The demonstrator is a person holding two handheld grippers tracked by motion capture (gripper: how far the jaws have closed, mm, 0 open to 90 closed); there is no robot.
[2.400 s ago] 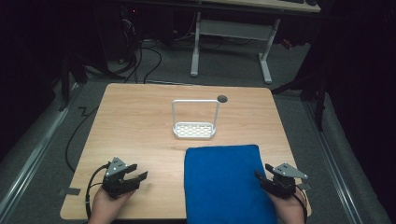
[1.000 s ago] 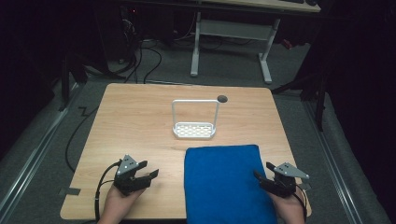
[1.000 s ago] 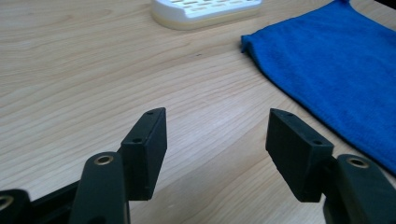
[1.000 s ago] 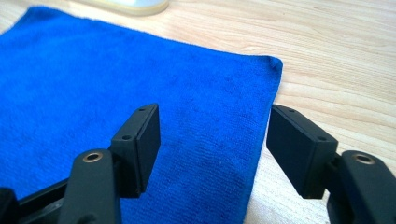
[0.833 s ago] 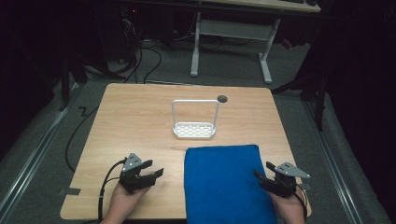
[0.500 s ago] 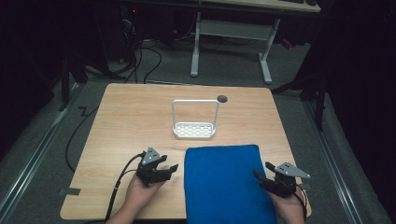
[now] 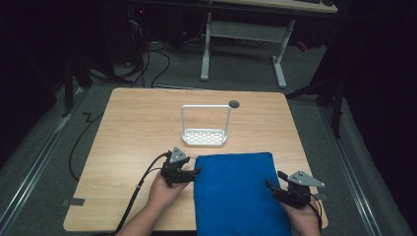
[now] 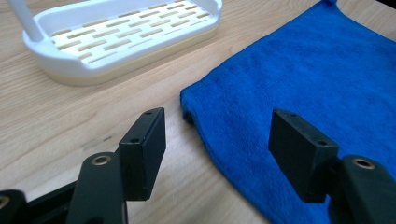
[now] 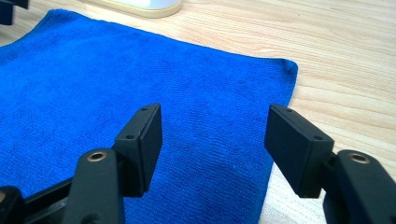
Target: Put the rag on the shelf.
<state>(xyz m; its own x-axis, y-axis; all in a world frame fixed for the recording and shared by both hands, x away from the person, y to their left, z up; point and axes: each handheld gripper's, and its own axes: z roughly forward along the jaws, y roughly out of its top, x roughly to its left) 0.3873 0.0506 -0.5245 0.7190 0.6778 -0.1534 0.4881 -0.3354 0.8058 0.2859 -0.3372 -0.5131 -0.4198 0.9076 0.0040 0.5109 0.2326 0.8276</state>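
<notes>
**Table stock: one blue cloth, one white rack, two hand-held claws**

Item 1. Table (image 7: 128,128): light wood top, rectangular, with a small dark round hole (image 7: 234,103) near its far edge.

Item 2. Blue cloth (image 7: 236,191): folded flat, lying on the near half of the table, right of centre; its near end runs to the table's front edge. Its far left corner sits just short of the rack.

Item 3. White rack (image 7: 204,136): a slotted plastic tray with a tall hoop handle standing upright (handle seen best in the high view). It stands mid-table, just beyond the cloth, apart from it.

Item 4. Left claw (image 8: 217,149): held in the person's left hand (image 7: 164,189), cable trailing off toward the table's near left. Jaws stand wide apart and hold nothing. It is at the cloth's far left corner: in the left gripper view one jaw is over bare wood, the other over the cloth, with the cloth's edge between them.

Item 5. Right claw (image 9: 212,140): held in the right hand (image 7: 302,216) at the cloth's right edge, near the front of the table. Jaws wide apart, empty; the left jaw is over the cloth, the right over its edge.
</notes>
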